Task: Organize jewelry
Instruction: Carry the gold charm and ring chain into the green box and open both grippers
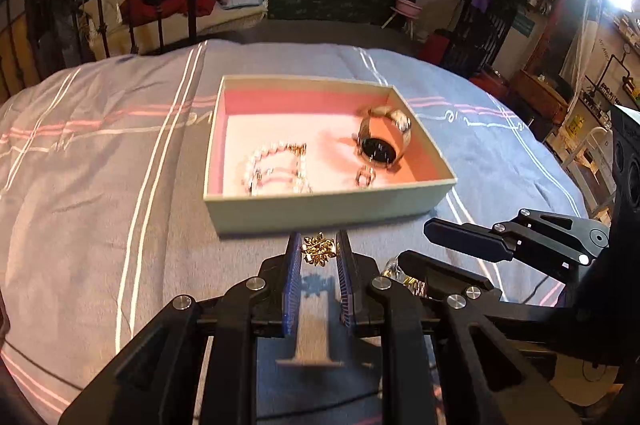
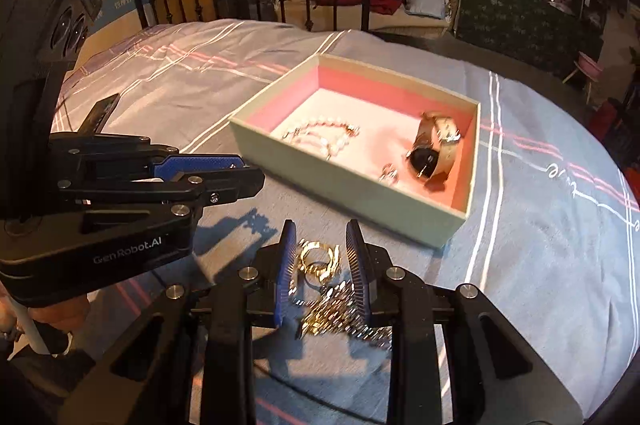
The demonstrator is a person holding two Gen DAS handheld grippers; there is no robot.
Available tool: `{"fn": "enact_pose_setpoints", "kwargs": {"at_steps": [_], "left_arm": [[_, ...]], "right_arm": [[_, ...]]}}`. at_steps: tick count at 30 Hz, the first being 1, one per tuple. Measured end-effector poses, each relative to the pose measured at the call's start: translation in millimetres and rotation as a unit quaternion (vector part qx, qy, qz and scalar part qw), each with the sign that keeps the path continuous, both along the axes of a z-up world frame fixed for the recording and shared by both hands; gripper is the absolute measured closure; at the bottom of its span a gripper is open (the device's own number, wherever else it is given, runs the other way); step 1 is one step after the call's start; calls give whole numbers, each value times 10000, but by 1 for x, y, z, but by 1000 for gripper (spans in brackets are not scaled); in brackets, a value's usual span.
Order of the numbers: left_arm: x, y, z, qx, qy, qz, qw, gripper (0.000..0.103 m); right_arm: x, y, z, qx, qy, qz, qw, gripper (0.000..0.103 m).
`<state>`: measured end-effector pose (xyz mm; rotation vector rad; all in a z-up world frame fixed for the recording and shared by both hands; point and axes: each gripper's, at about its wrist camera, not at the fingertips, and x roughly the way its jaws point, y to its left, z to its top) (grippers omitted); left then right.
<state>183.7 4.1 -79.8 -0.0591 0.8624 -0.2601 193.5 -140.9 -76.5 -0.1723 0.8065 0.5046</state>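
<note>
The box point(image 1: 320, 213) lies straight ahead of both loads — left gripper point(image 1: 319, 251) clenching a gold brooch point(image 1: 318, 249) nearest its front wall, right gripper point(image 2: 320, 257) clamping a gold chain bundle point(image 2: 320, 265).

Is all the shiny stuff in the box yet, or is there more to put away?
Not yet. The box already holds a pearl bracelet, a watch and a small ring. The left tool holds a gold brooch, and the right tool holds a tangle of gold chains. Both still need dropping in.
</note>
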Motion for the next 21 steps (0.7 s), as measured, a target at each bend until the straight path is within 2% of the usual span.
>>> {"fn": "enact_pose_setpoints", "kwargs": {"at_steps": [6,9,14,21], "left_arm": [[49,-9,49,-36,-406,-7,9992,86],[70,-12,65,19,-459,17,9989,86],[101,-14,73,154,-339,183,9991,86],[117,-11,62,172,-79,269,9995,86]], "right_arm": [[44,-9,42,94,-419,-300,9986,76],[67,-13,59,161,-511,-439,9976,77],[100,-15,70,69,-560,-601,9966,77],[114,-10,59,-61,-430,-554,9975,77]]}}
